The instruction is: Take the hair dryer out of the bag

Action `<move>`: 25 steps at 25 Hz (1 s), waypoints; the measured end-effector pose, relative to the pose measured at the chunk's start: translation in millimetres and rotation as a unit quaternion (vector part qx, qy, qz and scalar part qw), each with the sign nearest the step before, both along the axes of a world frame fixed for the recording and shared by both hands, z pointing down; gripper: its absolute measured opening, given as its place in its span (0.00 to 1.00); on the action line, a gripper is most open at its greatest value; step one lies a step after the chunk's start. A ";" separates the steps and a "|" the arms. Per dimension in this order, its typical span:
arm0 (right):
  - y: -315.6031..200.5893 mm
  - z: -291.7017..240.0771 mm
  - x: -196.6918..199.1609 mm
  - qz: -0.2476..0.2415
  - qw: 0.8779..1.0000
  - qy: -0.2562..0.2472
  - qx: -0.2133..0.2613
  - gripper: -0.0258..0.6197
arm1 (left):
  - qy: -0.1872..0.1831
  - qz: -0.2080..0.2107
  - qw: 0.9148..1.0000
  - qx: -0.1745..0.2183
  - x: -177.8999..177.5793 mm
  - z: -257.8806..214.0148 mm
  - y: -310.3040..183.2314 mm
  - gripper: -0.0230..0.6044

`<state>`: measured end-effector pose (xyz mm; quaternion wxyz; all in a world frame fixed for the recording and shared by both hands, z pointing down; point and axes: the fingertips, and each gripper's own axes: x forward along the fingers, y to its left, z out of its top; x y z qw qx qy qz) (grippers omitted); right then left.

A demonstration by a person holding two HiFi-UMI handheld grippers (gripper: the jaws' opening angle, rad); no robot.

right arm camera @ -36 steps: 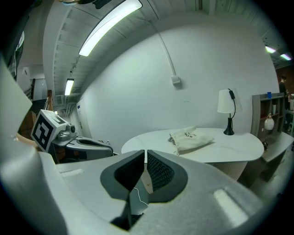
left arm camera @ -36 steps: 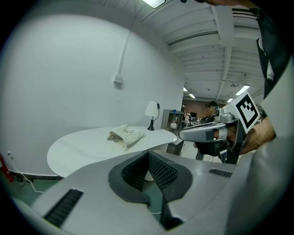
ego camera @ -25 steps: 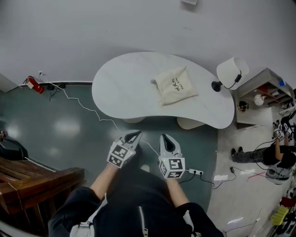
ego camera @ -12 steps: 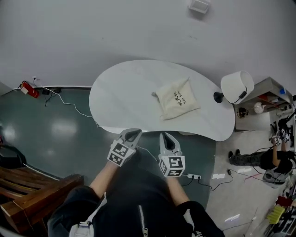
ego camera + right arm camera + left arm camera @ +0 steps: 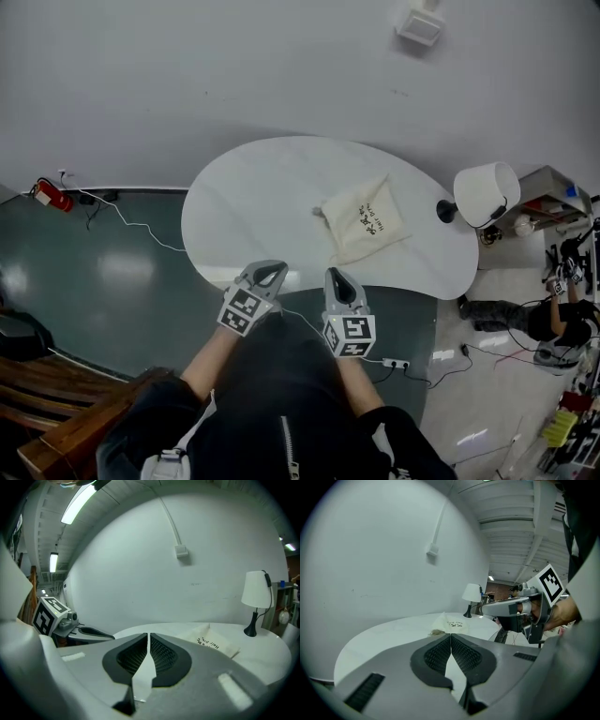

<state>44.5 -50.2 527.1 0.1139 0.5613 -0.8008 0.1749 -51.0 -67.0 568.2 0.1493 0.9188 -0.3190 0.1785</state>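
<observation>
Left hand-held gripper (image 5: 271, 272) and right hand-held gripper (image 5: 337, 278), both pressed together and empty, hover side by side at the near edge of the desk (image 5: 244, 206), likely poised to reach; beyond lies the cream bag (image 5: 367, 222), hair dryer presumably inside

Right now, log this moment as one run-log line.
left gripper: shut, empty | right gripper: shut, empty | bag: on table, untouched | hair dryer: not visible

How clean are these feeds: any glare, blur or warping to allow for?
Head view: sharp, even light, pale glare patches on the floor. Left gripper view: heavy fisheye, dark corners, bag small and soft. Right gripper view: ceiling light blown out.
</observation>
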 end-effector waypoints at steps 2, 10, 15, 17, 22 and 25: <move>-7.1 1.7 -2.1 0.005 1.000 0.008 -0.002 0.05 | -0.002 0.007 1.000 -0.002 -3.2 1.7 -7.6 0.06; -18.7 14.0 1.9 0.021 0.999 0.044 -0.010 0.08 | -0.002 0.030 0.999 -0.016 -1.1 16.9 -18.1 0.06; -28.9 26.8 14.6 0.024 0.997 0.065 -0.016 0.12 | -0.004 0.036 0.999 -0.024 3.3 25.9 -17.1 0.06; -35.9 33.8 18.7 0.021 0.997 0.073 -0.021 0.14 | -0.007 0.032 0.999 -0.025 2.4 28.2 -20.7 0.06; -58.1 54.2 29.4 0.005 0.993 0.112 -0.033 0.19 | -0.013 0.022 0.999 -0.027 1.2 32.6 -34.2 0.06; -71.5 62.5 30.9 -0.010 0.990 0.133 -0.040 0.23 | -0.017 0.020 0.999 -0.029 3.9 34.6 -41.1 0.06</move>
